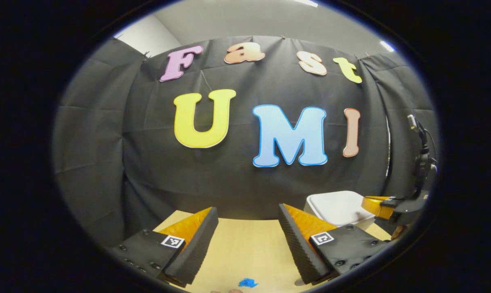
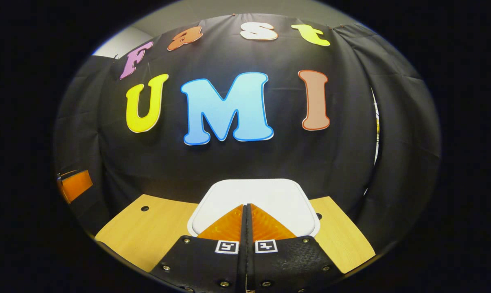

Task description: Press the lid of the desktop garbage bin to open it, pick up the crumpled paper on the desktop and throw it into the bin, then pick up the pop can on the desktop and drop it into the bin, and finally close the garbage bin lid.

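The white desktop bin (image 2: 253,193) stands at the back of the wooden table, its lid lying flat and closed. My right gripper (image 2: 245,206) is shut with nothing between its fingers, its tips over the near half of the lid; I cannot tell whether they touch it. In the left gripper view the bin (image 1: 337,205) sits at the right, with the right gripper (image 1: 378,205) coming in over its right side. My left gripper (image 1: 247,209) is open and empty above the bare table (image 1: 245,244), to the left of the bin.
The black cloth wall rises just behind the table and the bin. A small blue scrap (image 1: 248,282) lies on the table near the left gripper. A dark stand with cables (image 1: 422,158) rises at the far right. The table (image 2: 147,224) has a small hole (image 2: 144,208).
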`<state>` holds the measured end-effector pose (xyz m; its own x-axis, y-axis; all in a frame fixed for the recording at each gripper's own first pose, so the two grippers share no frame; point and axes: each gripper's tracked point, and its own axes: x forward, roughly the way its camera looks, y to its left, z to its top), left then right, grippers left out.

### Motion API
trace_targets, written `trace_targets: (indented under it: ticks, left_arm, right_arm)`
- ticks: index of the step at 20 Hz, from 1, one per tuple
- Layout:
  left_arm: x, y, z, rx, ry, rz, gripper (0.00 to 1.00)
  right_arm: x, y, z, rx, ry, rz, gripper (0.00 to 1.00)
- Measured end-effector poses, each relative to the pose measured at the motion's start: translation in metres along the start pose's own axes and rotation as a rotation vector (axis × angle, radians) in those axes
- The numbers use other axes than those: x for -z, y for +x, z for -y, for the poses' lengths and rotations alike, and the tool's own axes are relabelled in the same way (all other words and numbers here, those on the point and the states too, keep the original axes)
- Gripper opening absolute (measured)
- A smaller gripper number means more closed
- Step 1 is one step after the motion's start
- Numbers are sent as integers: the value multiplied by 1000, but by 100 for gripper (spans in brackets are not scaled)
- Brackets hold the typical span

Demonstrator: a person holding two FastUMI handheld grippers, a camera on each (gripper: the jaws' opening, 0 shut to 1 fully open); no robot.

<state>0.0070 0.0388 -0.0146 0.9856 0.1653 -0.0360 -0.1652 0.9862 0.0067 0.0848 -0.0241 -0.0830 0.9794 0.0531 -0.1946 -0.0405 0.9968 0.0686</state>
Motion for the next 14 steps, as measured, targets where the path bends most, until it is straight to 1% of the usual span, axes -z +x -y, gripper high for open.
trace_targets:
  ticks: [1,2,4,5,7,13,14]
  left_arm:
    - [0,0,0,-4,-1,-2,97]
    - [2,0,-1,-9,-2,-6,100]
    - [3,0,-2,-14,-2,-10,100]
    - [4,0,-2,-16,-1,-12,97]
    - [4,2,-2,-19,2,-13,97]
    - [8,7,2,-15,-4,-25,97]
    - [10,8,3,-13,-7,-29,100]
  right_arm:
    - [4,1,1,1,2,-8,1]
    - [9,3,3,2,2,-22,1]
    - [14,4,4,2,1,-33,0]
    - [16,5,4,1,5,-36,1]
    - [21,6,4,-1,10,-48,0]
    - [21,8,3,-16,15,-20,1]
    - [23,8,4,-17,28,-7,1]
